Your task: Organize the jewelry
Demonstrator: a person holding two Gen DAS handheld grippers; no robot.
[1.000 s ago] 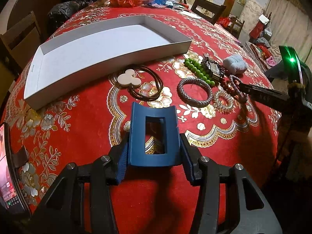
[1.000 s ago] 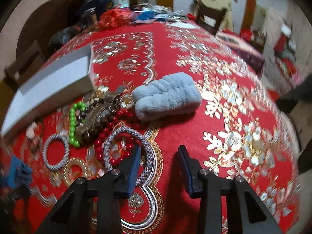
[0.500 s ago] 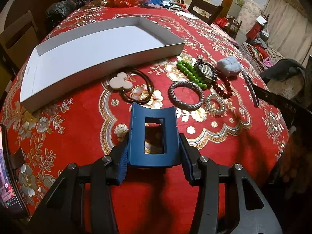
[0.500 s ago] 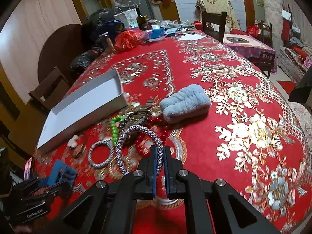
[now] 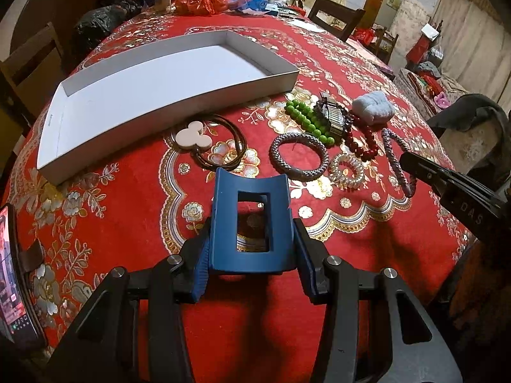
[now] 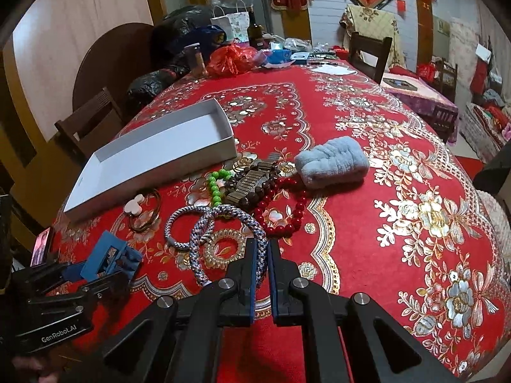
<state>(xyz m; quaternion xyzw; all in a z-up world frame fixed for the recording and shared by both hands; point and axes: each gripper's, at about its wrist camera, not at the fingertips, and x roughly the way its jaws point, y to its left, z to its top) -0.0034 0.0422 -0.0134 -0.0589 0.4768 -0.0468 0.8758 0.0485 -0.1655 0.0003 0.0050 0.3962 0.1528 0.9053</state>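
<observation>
My left gripper is shut on a blue hair claw clip, held above the red tablecloth near the table's front edge. My right gripper is shut on a blue-and-white braided bracelet, which hangs tilted from the fingertips above the other jewelry. In the left wrist view that bracelet shows at the right, pinched by the right gripper. In the right wrist view the left gripper and clip are at lower left. An empty white box lies behind the jewelry.
On the cloth lie a white mouse-shaped pendant on brown cord, a grey braided bracelet, a spiral hair tie, green beads, a watch, red beads and a pale blue scrunchie. A phone sits at far left.
My right gripper closed on the blue-and-white braided bracelet and lifted it off the cloth, pulling back. The left gripper kept hold of the clip and stayed put.
</observation>
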